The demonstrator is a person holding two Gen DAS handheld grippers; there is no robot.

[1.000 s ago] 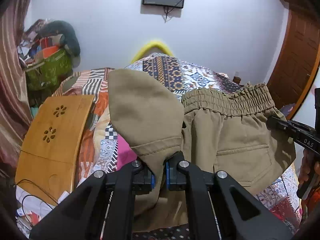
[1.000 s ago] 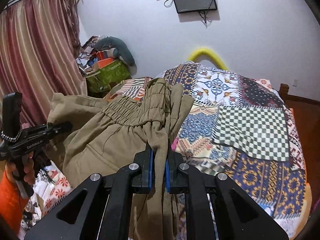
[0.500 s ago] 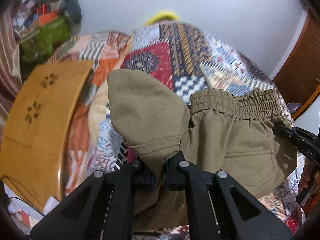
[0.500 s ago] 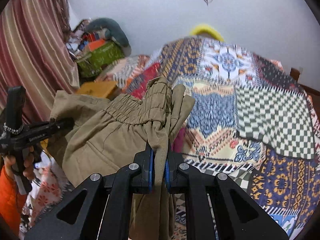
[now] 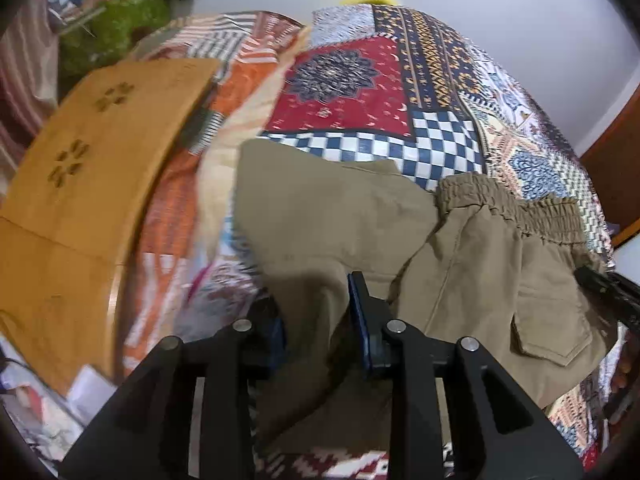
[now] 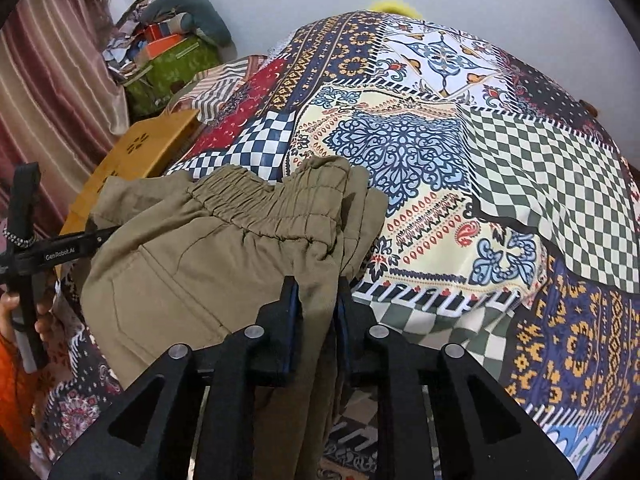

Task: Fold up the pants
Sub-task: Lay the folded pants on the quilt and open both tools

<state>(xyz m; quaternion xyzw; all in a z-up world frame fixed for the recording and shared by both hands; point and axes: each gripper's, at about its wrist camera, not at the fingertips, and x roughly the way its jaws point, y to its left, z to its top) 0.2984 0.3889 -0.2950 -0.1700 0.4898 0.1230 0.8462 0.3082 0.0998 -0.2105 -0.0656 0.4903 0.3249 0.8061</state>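
Khaki pants (image 6: pixel 208 264) are lying on the quilt (image 6: pixel 500 168), cloth running between each claw's spread pads: left gripper (image 5: pixel 316 312), right gripper (image 6: pixel 316 300). Folding is looking barely begun; you are releasing.

a patchwork bedspread (image 5: pixel 420 92) covers the bed ahead of the fingers in both views, with red, navy and white checked, and floral panels; in the right wrist view a green and white checked panel (image 6: pixel 552 168) lies ahead and to the right of the fingers. a wooden board (image 5: pixel 92 176) with flower-shaped cutouts rests on the bed's edge, to the left of the fingers. farther ahead and left, a green patterned bag (image 6: pixel 172 68) sits among piled clutter against the pale wall (image 5: pixel 500 4). a striped maroon curtain (image 6: pixel 48 80) hangs at far left. a yellow curved object (image 6: pixel 394 5) peeks over the bed's far end.
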